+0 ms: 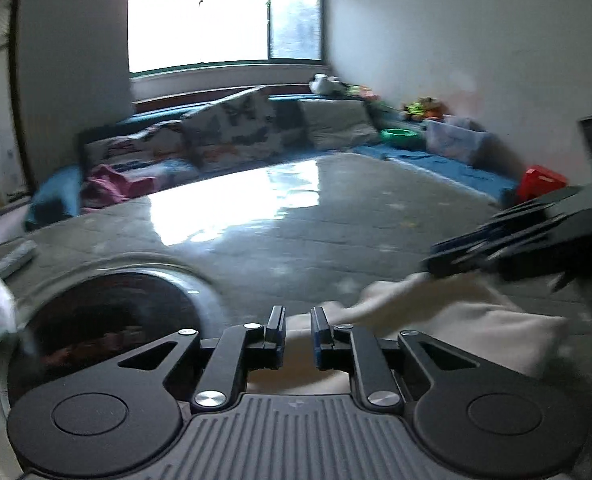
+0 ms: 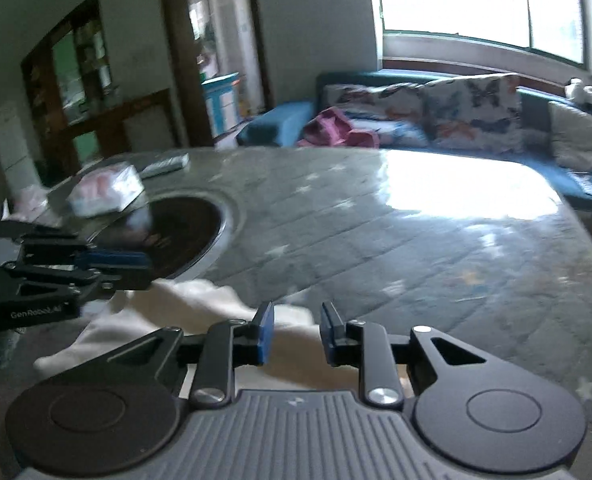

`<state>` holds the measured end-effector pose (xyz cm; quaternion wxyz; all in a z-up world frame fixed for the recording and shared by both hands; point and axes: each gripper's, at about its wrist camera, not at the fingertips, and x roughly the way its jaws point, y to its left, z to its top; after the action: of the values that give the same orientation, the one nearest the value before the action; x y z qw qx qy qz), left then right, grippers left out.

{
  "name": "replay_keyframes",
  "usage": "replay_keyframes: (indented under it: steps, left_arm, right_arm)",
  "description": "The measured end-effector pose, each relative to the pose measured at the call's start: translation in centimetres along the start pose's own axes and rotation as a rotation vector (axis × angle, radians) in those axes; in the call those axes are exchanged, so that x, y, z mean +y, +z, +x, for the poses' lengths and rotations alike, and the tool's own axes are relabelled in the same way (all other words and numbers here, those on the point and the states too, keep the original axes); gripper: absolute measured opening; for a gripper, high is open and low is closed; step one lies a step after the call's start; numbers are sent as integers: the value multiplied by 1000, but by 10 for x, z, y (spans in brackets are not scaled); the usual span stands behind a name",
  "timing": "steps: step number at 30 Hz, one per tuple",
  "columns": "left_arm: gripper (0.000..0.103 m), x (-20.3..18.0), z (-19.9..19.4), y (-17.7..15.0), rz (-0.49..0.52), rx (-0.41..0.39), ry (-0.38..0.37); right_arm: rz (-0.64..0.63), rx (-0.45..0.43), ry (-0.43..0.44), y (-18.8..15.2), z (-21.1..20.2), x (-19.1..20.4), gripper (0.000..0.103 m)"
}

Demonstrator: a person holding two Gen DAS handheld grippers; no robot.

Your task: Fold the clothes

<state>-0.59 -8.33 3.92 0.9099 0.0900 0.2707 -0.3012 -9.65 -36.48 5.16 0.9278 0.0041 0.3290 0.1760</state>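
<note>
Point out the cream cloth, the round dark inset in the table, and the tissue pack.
cream cloth [image 1: 456,332], left wrist view, its broad flat part.
round dark inset [image 2: 183,228], right wrist view, its dark centre.
tissue pack [image 2: 105,190], right wrist view, its top.

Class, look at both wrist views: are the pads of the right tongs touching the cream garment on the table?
Apart. In the right wrist view the right tongs stand open, and the cream garment shows in the gap, clear of both blue pads.

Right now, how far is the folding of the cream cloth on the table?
Done: the cream cloth lies on the grey table beside the dark round inset, bunched, so at most one fold is made. In hand: nothing firmly; the left claw and the right claw both stand slightly apart over the cloth, pads not pressing it. Left: flatten, fold again and tidy the edges.
</note>
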Motion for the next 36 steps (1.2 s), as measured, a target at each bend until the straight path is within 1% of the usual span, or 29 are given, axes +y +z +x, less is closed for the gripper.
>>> replay_keyframes:
  steps: [4, 5, 10, 15, 17, 20, 22, 24, 28, 36]
  left_arm:
    - [14, -13, 15, 2, -4, 36, -39]
    - [14, -15, 20, 2, -7, 46, -46]
    - [14, -12, 41, -1, -41, 107, -35]
    - [15, -11, 38, -5, -43, 104, -32]
    - [15, -11, 38, -5, -43, 105, -31]
    - [15, -12, 38, -4, -39, 106, -22]
    - [15, -14, 39, -2, -36, 107, -15]
    - [15, -14, 35, -1, -41, 104, -11]
    - [15, -16, 17, -3, -26, 73, -8]
    - [15, -41, -34, -23, 4, 22, -84]
  right_arm:
    - [3, 42, 18, -3, 23, 5, 23]
    - [-8, 47, 11, -4, 27, 6, 23]
    - [-36, 58, -6, -11, 38, 12, 23]
    - [-79, 38, -21, -10, 23, 19, 22]
    - [-109, 33, -11, -14, 13, 24, 22]
    - [-133, 51, -2, -22, 9, 30, 22]
    - [-138, 70, -12, -30, 11, 31, 22]
    - [-127, 68, -23, -35, 9, 29, 22]
    - [-133, 36, -19, -37, -11, 32, 23]
    - [-210, 13, 20, -54, -46, 56, 23]
